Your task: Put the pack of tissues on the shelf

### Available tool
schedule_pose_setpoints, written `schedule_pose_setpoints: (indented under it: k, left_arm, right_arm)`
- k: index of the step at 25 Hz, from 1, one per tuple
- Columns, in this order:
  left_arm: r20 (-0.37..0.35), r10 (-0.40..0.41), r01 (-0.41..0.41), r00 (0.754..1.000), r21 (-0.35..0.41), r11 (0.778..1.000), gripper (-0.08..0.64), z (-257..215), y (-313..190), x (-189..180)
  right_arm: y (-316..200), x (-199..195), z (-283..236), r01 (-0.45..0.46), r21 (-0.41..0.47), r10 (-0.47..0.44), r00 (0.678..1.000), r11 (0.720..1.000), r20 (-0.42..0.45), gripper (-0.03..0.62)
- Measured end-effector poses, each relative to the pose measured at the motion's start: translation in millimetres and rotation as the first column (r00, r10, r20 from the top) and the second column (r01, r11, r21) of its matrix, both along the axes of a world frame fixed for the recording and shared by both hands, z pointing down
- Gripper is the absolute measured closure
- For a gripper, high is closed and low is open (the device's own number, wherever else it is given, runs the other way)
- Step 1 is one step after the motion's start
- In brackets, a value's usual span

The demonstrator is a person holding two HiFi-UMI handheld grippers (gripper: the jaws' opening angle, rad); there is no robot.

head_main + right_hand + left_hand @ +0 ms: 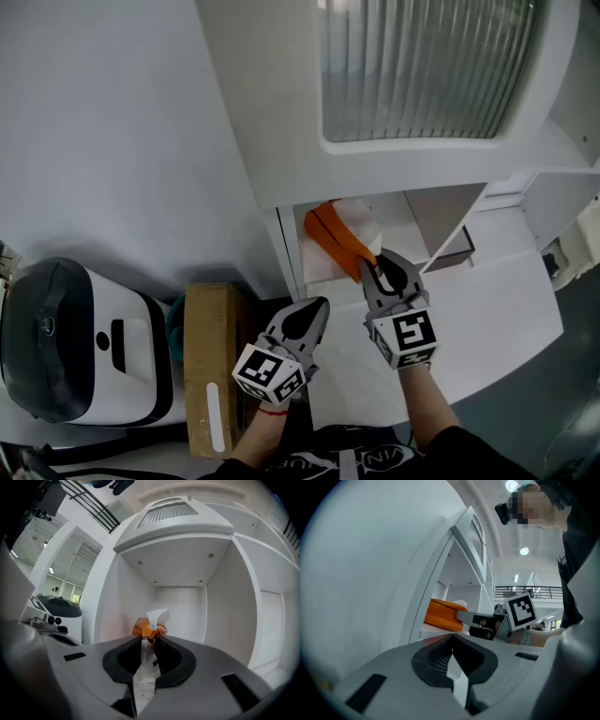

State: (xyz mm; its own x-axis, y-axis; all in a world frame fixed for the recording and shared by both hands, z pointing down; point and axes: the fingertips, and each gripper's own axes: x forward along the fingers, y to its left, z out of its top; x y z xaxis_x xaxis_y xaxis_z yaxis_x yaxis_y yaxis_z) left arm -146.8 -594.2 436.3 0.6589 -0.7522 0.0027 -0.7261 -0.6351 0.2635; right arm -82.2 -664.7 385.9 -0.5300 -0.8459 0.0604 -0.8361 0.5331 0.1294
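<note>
The pack of tissues (333, 234) is orange and lies in the open compartment of the white shelf unit (281, 141), just inside its left wall. My right gripper (368, 265) is shut on the pack's near end at the compartment's mouth. The right gripper view shows a clear plastic edge pinched between the jaws, with the orange pack (149, 627) and a white tissue (157, 616) sticking up beyond them. My left gripper (315, 309) hangs lower left of the compartment, shut and empty. From the left gripper view the pack (440, 613) rests on the shelf floor with the right gripper (461, 617) on it.
A cardboard box (211, 366) stands on the floor left of the shelf unit, next to a black-and-white machine (75, 342). A ribbed glass panel (422, 66) tops the unit. A smaller compartment (450, 234) lies to the right, above a white ledge (497, 309).
</note>
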Motion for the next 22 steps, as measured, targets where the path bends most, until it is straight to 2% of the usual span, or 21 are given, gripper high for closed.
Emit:
schedule_pose_setpoints:
  k: [14, 18, 22]
  left_arm:
    - [-0.016, -0.020, 0.019, 1.000, -0.018, 1.000, 0.554, 6, 3, -8]
    - [-0.010, -0.019, 0.019, 1.000, -0.015, 1.000, 0.554, 3, 7, -6]
    - [-0.007, -0.027, 0.027, 1.000, -0.013, 1.000, 0.554, 3, 11, -3]
  right_arm:
    - [-19, -15, 6, -0.032, -0.006, 0.031, 0.992, 0.999, -0.119, 0.543]
    - [-17, -15, 5, -0.056, -0.017, 0.054, 0.993, 0.998, -0.110, 0.543]
    - [-12, -12, 1, -0.029, -0.010, 0.028, 0.998, 1.000, -0.061, 0.533]
